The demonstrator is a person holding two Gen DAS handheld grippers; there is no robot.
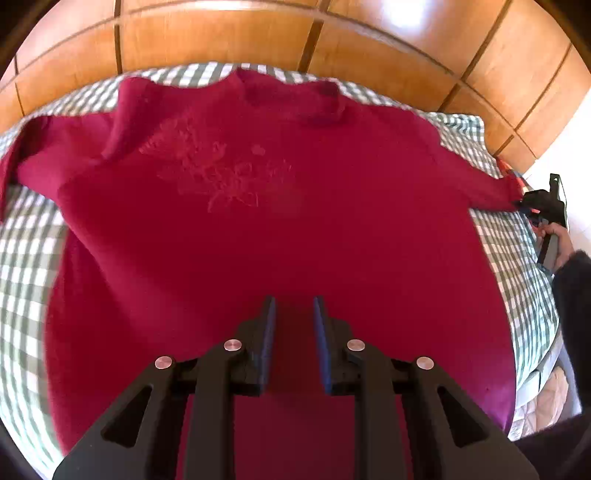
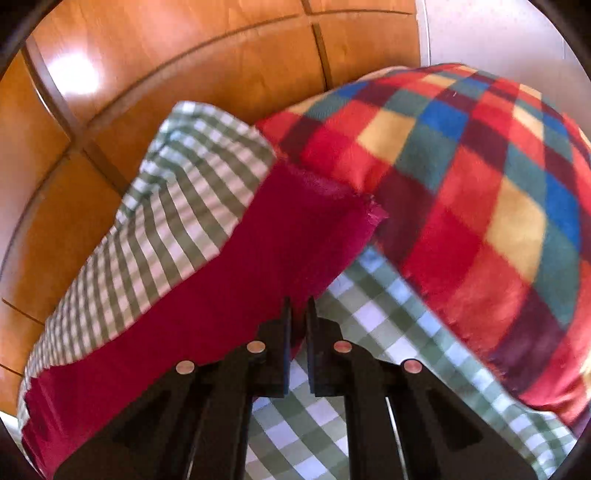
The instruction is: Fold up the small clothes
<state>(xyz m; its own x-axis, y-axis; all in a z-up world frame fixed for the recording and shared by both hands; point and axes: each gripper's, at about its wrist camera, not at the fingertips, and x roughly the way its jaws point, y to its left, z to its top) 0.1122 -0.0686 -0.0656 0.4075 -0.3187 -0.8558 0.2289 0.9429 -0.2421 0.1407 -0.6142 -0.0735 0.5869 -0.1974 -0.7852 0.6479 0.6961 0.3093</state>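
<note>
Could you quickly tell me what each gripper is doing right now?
Left gripper: jaws slightly apart, empty, above the red sweater.
Right gripper: shut on the sweater's sleeve.

No legible text/labels anywhere; sweater [image 1: 280, 229] motif just faint embroidery, no lettering.

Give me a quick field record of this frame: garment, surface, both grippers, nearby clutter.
garment: dark red knit sweater, spread flat, sleeves out to both sides
surface: green-and-white checked sheet
left gripper: over the sweater's lower part, jaws slightly apart, nothing between them
right gripper: shut at the edge of the sweater's right sleeve; whether it pinches the fabric is unclear
clutter: multicolour checked fleece blanket beside the cuff
backdrop: wooden panelled doors
</note>
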